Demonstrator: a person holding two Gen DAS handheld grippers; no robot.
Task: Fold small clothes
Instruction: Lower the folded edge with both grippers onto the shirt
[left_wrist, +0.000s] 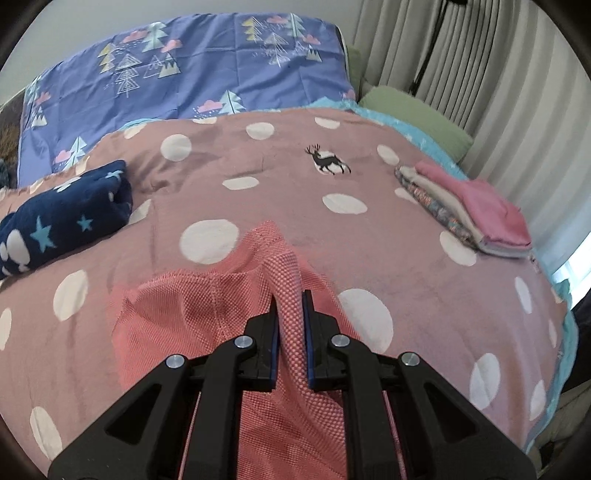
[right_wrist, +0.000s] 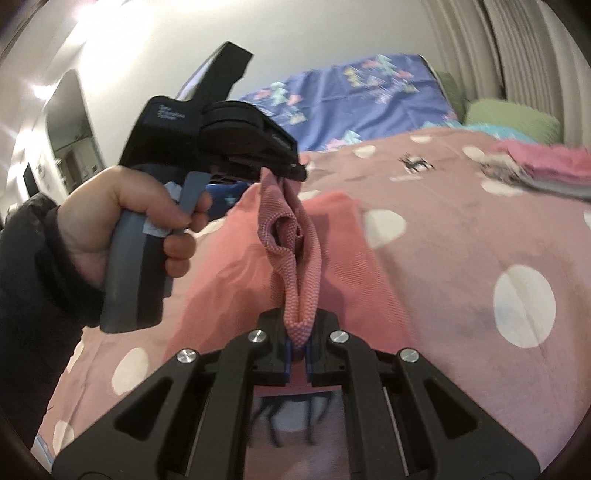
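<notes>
- Pink garment (left_wrist: 207, 314), a coarse-knit piece, is pinched along one edge by both of my grippers and partly lifted above the spotted bedspread (left_wrist: 424, 266), its far portion lying flat on the bed.
- My left gripper (left_wrist: 290, 299) has its jaws clamped on a raised ridge of the knit; my right gripper (right_wrist: 297, 343) is closed on a bunched fold of the same edge.
- Seen from the right wrist, the held edge runs as a taut band from my right gripper up toward the left one, gripped in the person's hand (right_wrist: 147, 221); the cloth between gapes into a small pocket.
- That band is the long axis as I read it, pointing away from me toward the head of the bed and the blue tree-print pillow (left_wrist: 192, 70); the loose body hangs and spreads to the left of it.
- Risk, in my judgement: both grips hold a thin bunch of fabric, so a sharp pull apart could slip one corner free and drop the edge.
- Second risk: the gaping pocket may be folded in as a crease if laid down unsmoothed.
- Further out, a stack of folded clothes (left_wrist: 476, 210) sits at the right edge of the bed and a navy star blanket (left_wrist: 62, 221) on the left, both well apart from the garment.
</notes>
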